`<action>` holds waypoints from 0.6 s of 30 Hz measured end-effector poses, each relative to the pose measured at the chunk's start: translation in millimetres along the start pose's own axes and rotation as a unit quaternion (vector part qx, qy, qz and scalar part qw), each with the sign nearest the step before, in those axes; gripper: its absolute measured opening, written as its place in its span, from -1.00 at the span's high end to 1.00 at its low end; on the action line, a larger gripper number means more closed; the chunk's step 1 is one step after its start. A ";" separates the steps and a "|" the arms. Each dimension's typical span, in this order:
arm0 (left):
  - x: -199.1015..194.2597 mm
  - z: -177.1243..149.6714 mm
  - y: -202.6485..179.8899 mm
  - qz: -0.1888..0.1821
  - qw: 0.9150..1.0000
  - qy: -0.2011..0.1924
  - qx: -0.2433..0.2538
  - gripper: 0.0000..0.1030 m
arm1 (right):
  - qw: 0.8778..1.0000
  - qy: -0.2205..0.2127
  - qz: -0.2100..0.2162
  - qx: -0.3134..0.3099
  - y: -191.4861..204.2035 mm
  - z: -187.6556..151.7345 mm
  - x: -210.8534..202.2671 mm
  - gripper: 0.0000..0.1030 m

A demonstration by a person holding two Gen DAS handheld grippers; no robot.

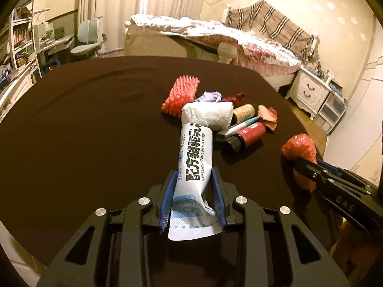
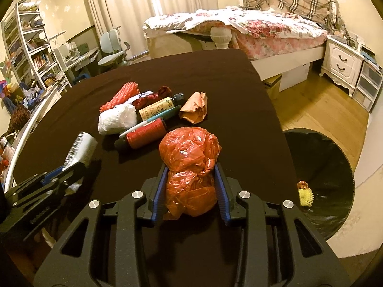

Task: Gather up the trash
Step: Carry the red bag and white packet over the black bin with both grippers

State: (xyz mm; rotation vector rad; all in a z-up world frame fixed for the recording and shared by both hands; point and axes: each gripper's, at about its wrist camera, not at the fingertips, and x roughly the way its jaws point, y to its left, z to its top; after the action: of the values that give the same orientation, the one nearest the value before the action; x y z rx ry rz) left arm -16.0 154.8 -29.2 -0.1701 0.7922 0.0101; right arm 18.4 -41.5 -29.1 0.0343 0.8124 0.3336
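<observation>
Your left tool [image 1: 193, 186] is clamped on a white milk powder sachet [image 1: 195, 157], its blue pads pressing both sides low in the centre of the left wrist view; the sachet runs up the frame until its far end meets a roll of white tissue [image 1: 207, 116]. Your right tool [image 2: 190, 184] is clamped on a crumpled orange plastic bag [image 2: 190, 157], which bulges above the pads at the lower centre of the right wrist view.

The rest of the trash lies in a cluster on the dark brown surface [image 2: 215, 76], just above centre in both views: a red foam net [image 1: 180, 95] at the cluster's upper left, a red-labelled bottle [image 2: 143, 135] beside a pen [image 2: 148, 120], a tan-labelled bottle [image 2: 159, 108] behind them, a dark red wrapper [image 2: 153, 98], and a crumpled orange paper [image 2: 195, 108] at the cluster's right.

At the right edge of the right wrist view, beside the surface, stands a bin lined with a black bag [image 2: 335, 167]; a yellow foam net [image 2: 306, 196] lies inside it. A bed [image 2: 251, 31] fills the upper right.
</observation>
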 end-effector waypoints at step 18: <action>-6.7 20.0 -80.5 -0.048 0.996 -0.049 0.063 0.38 | 0.995 -0.062 -0.068 0.035 -58.6 4.2 -51.3 0.30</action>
State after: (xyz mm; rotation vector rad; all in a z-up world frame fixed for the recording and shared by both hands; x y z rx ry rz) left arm -0.7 78.9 1.3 -0.0866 0.6841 -0.1213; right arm 5.0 -112.2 0.8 0.0647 0.6991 0.1730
